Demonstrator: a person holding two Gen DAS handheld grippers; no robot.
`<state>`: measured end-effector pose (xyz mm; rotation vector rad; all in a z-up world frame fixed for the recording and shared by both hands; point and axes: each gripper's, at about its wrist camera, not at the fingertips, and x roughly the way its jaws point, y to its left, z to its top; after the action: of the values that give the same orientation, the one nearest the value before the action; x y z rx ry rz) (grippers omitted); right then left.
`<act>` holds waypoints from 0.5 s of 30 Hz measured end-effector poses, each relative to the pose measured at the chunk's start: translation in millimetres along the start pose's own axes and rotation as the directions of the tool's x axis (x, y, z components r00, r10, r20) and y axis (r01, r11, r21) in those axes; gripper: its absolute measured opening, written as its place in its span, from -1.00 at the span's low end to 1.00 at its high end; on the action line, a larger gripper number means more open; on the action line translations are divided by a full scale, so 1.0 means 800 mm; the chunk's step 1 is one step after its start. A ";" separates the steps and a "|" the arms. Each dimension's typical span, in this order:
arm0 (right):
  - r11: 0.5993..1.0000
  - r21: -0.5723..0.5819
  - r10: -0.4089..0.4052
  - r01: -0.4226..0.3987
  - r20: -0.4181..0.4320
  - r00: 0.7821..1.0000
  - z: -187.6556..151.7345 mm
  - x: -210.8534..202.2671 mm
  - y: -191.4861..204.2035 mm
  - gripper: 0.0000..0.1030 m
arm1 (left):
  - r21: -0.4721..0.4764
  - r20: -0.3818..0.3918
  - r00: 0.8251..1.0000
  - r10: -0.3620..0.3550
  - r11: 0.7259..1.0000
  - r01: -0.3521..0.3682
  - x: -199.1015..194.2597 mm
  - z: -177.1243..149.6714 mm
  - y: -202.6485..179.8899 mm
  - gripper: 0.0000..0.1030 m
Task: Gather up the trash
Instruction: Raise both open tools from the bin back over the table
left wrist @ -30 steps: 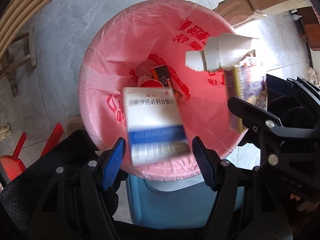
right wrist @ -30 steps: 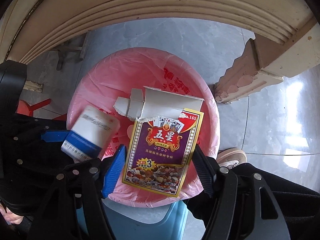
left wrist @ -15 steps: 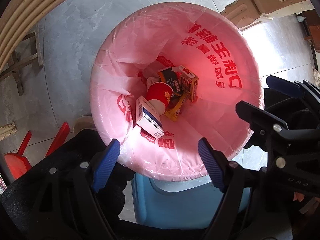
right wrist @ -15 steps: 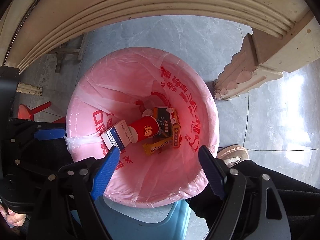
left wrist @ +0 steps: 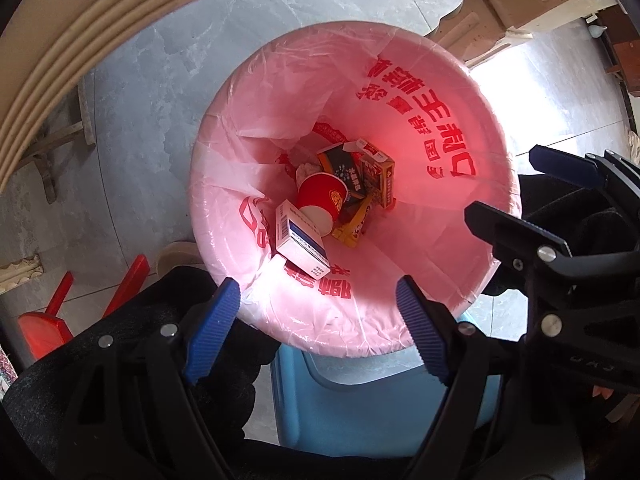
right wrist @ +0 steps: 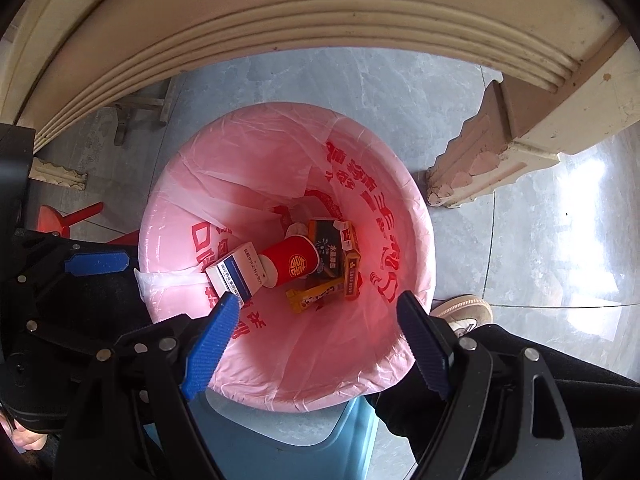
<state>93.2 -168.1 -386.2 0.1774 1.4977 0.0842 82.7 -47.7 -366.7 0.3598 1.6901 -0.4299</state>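
At the bottom of the pink-lined trash bin [left wrist: 492, 184] the white-and-blue medicine box [left wrist: 301, 240] now lies at rest, leaning against the red paper cup [left wrist: 320, 200]. Just beyond the cup sit the dark carton [left wrist: 344, 176] and the playing-card box [left wrist: 380, 180], which stands on edge against the liner, with a yellow wrapper [left wrist: 354, 226] below them. A second ago both boxes were at rim height, one between each pair of jaws, the medicine box already blurred in its fall and the card box with its torn white flap poking up. Half a second ago they had already landed; since then nothing in the heap has shifted.

Above the bin, the left gripper [left wrist: 318, 332] hangs with its blue pads spread wide and nothing between them, and the right gripper [right wrist: 314, 344] likewise stands empty and spread over the rim. In the left wrist view the right gripper shows at the right edge, close beside the left one.

Around the bin lie grey floor tiles [right wrist: 540, 248], a carved cream table leg [right wrist: 492, 152] and the table's ribbed edge [right wrist: 280, 28], and a blue stool [left wrist: 360, 408] under the near rim; a shoe [right wrist: 464, 312] shows beside it.

Judging from this, both drops have succeeded, and both hands look free to fetch further trash, none of which is in view.
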 end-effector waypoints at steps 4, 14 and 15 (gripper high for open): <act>1.000 -0.016 -0.005 0.005 0.031 1.000 -0.006 -0.023 0.004 0.54 | 0.009 0.045 0.999 0.018 1.000 -0.019 -0.025 -0.013 -0.002 0.52; 0.993 -0.106 0.073 -0.057 0.154 0.985 -0.013 -0.148 0.035 0.54 | 0.038 0.239 0.967 0.091 0.994 -0.103 -0.175 -0.050 0.006 0.52; 0.991 -0.118 0.087 -0.068 0.168 0.982 -0.012 -0.166 0.038 0.54 | 0.039 0.265 0.960 0.090 0.994 -0.104 -0.195 -0.052 0.008 0.52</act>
<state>75.9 -159.5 -251.2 0.1487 1.3088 0.2099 74.5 -21.6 -207.7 0.4044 1.3985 -0.4302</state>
